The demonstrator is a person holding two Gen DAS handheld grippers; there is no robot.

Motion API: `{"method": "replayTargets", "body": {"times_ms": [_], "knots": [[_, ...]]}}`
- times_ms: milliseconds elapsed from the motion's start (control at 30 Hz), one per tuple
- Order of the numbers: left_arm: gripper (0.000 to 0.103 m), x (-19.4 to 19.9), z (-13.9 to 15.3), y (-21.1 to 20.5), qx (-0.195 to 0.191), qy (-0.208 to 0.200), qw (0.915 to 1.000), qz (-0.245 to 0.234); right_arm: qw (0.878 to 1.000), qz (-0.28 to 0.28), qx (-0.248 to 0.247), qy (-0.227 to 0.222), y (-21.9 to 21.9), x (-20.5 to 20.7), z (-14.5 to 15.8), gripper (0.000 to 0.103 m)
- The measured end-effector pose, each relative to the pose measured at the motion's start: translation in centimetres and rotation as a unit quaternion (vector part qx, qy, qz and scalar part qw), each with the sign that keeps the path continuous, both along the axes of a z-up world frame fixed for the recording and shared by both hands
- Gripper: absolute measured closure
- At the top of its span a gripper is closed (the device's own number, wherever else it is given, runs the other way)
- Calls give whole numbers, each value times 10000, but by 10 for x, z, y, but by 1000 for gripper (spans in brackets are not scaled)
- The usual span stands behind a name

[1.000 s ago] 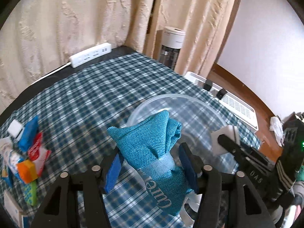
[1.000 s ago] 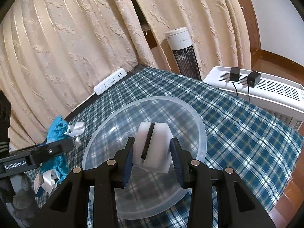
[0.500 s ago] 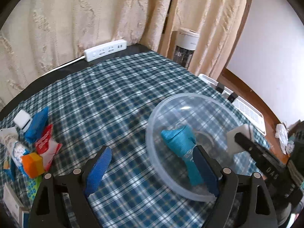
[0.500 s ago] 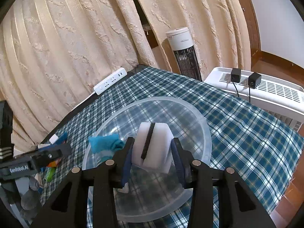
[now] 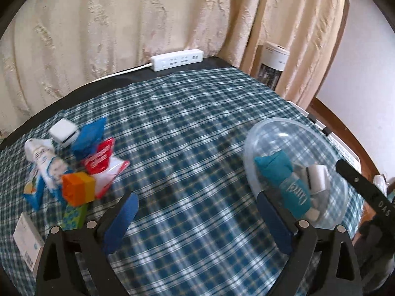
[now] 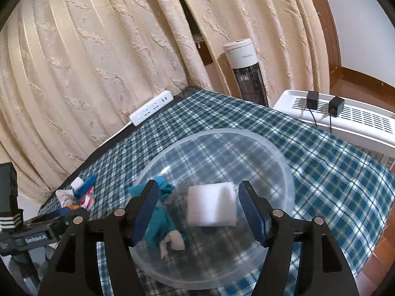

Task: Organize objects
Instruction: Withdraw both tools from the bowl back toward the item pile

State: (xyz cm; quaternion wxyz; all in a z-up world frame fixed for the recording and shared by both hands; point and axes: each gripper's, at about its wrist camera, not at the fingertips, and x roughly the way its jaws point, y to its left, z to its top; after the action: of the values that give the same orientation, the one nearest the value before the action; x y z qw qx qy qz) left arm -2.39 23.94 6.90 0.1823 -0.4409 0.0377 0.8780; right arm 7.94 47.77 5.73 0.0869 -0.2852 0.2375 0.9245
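The white foam block (image 6: 211, 203) is out of the right gripper (image 6: 198, 213) and drops between its spread fingers into the clear plastic bowl (image 6: 284, 170), beside the teal woven pouch (image 5: 284, 177). The left gripper (image 5: 197, 222) gapes empty, swung away towards the heap of glossy packets (image 5: 103, 157) left of its fingers (bright, crinkly stuff). Risk now: foam is light and springy, the bowl slick, so it may bounce out over the rim.

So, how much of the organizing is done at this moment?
Done: teal pouch and white block lie in the clear bowl. In hand: nothing; left gripper and right gripper are open. Left: the pile of small items on the tablecloth.
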Motion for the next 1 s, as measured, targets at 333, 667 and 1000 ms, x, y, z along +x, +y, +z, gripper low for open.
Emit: {"method": "replayTargets", "body": {"times_ms": [333,667,1000], "knots": [[4,3,-8,-45,-77,-71,9990,432,9995,308,71,95,-28,-6,7,33],[4,4,-17,-99,-137,-151,9950,982,9977,660,90,122,-58,-12,10,33],[3,4,-19,-171,-167,-72,9776,2098,9943,1046,165,101,-91,-23,9,31]]}}
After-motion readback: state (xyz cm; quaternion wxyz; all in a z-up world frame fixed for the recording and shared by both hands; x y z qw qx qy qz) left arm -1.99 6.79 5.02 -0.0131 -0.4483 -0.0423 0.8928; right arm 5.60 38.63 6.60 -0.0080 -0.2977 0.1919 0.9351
